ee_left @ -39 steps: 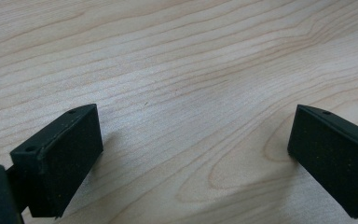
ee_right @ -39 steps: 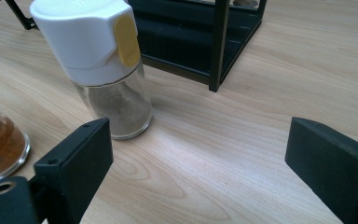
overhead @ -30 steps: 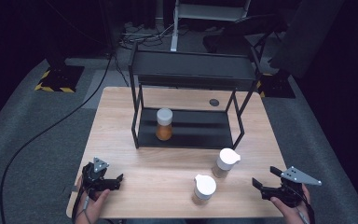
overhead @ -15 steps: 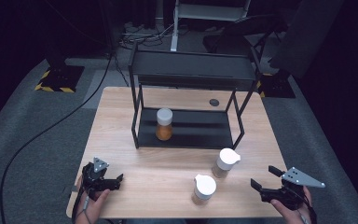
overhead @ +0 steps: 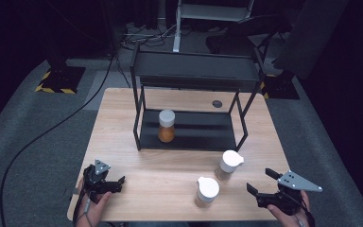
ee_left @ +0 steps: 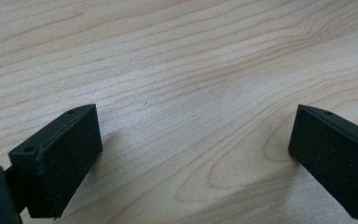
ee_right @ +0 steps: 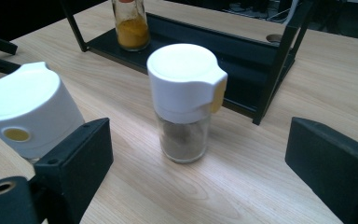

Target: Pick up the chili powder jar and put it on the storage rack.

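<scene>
Two white-capped spice jars stand on the wooden table: one with dark contents near the rack's right leg, and another closer to the front edge. A third jar with orange powder stands on the lower shelf of the black two-tier rack. My right gripper is open at the front right, aimed at the dark-filled jar without touching it. At the front left my left gripper is open over bare wood.
A round cable hole sits in the table behind the rack. A black cable runs across the grey floor on the left. Chair and stand legs lie beyond the table's far edge.
My right gripper has drifted slightly left and nearer the front edge. The jars and my left gripper have not moved.
</scene>
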Available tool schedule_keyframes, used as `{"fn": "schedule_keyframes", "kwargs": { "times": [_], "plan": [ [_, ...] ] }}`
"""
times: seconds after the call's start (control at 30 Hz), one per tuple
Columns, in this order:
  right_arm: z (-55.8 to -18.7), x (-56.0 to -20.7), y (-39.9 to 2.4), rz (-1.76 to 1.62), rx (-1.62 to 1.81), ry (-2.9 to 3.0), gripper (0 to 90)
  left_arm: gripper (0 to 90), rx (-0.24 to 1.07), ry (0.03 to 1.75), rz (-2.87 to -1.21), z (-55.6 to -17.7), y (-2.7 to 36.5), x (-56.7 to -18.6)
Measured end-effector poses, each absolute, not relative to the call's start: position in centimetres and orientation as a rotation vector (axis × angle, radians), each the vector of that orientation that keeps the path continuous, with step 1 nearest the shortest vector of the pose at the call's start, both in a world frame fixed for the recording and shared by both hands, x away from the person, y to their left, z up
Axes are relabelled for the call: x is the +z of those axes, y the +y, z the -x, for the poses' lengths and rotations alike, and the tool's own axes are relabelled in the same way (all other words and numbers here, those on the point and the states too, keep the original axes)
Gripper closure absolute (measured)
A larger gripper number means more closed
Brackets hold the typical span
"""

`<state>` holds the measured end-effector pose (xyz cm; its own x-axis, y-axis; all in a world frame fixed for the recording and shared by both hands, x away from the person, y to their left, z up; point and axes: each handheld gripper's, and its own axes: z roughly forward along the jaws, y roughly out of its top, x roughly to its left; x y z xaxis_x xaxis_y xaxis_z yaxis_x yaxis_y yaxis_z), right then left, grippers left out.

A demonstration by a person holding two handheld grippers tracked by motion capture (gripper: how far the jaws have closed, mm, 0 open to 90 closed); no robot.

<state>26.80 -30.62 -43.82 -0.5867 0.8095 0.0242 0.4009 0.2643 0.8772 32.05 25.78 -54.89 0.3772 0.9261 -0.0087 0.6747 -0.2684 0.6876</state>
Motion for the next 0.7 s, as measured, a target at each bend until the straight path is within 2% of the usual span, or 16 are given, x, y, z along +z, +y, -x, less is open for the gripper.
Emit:
{"fn": "schedule_keyframes", "kwargs": {
  "times": [0.7],
  "plan": [
    [-26.3,-42.9,-27.0,-1.059,1.288,2.136,7.4,2.0,0.535,1.373,-2.034,-32.1,25.8,-54.9]
  ]
}}
